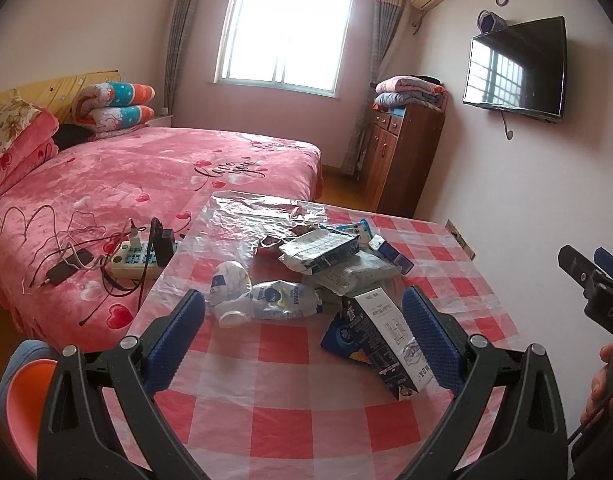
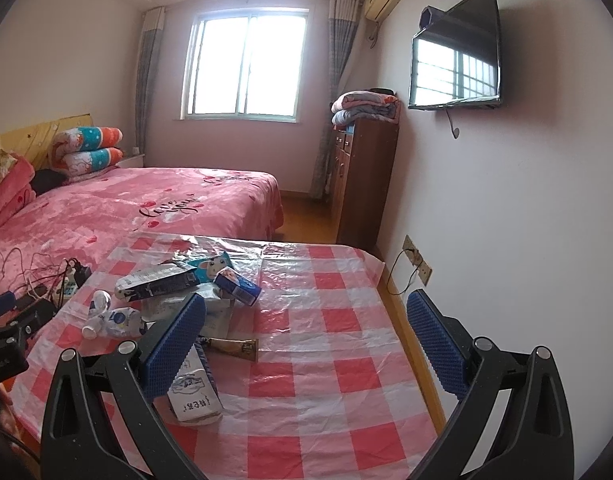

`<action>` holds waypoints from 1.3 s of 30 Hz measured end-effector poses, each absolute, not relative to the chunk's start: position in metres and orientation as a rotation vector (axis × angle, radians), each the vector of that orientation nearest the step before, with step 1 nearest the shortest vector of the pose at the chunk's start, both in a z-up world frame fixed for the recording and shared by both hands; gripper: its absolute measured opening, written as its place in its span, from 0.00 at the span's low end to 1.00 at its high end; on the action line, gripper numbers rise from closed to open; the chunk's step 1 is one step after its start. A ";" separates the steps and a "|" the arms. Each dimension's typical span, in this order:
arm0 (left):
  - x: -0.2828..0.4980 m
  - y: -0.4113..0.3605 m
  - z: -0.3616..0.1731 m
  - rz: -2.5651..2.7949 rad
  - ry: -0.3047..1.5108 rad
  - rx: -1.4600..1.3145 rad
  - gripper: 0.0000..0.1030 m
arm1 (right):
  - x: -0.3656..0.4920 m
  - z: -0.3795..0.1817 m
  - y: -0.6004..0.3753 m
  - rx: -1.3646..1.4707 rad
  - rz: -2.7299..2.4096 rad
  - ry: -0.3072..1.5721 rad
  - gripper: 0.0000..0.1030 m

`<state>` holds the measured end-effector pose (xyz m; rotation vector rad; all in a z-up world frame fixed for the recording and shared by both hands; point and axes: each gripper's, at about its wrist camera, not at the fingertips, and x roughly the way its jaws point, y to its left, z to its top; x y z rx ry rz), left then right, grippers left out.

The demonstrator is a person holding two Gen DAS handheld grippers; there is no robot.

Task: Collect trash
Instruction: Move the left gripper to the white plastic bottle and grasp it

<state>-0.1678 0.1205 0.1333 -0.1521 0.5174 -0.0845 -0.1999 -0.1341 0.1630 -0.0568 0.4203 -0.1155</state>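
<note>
A heap of trash lies on the red-checked table [image 1: 282,420]: a crushed white bottle [image 1: 230,280], a crumpled blue-and-white wrapper [image 1: 284,300], flattened cartons [image 1: 318,250] and a milk carton [image 1: 386,344] nearest me. My left gripper [image 1: 306,340] is open above the table, its jaws either side of the wrapper and the milk carton. My right gripper [image 2: 306,344] is open over the table's right half, with the milk carton [image 2: 194,392] under its left finger. The heap [image 2: 158,280] lies to its left, with a small brown sachet [image 2: 234,348].
A pink bed [image 1: 146,184] borders the table's left, with a power strip [image 1: 134,258] and cables on it. A wall with a socket [image 2: 416,260] and a TV [image 2: 456,52] is on the right. A wooden cabinet [image 2: 362,184] stands behind. An orange bin [image 1: 26,396] shows at lower left.
</note>
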 end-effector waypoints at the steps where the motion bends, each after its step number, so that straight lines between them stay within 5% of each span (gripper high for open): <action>1: -0.168 0.121 0.133 -0.085 0.518 -0.152 0.96 | -0.200 0.163 -0.134 -0.053 -0.111 0.421 0.96; 34: -0.071 0.166 0.052 -0.028 0.784 -0.133 0.96 | -0.122 0.050 -0.122 0.266 0.399 0.778 0.95; 39: -0.039 0.182 0.040 -0.056 0.843 -0.262 0.96 | -0.111 0.044 -0.109 0.264 0.447 0.810 0.82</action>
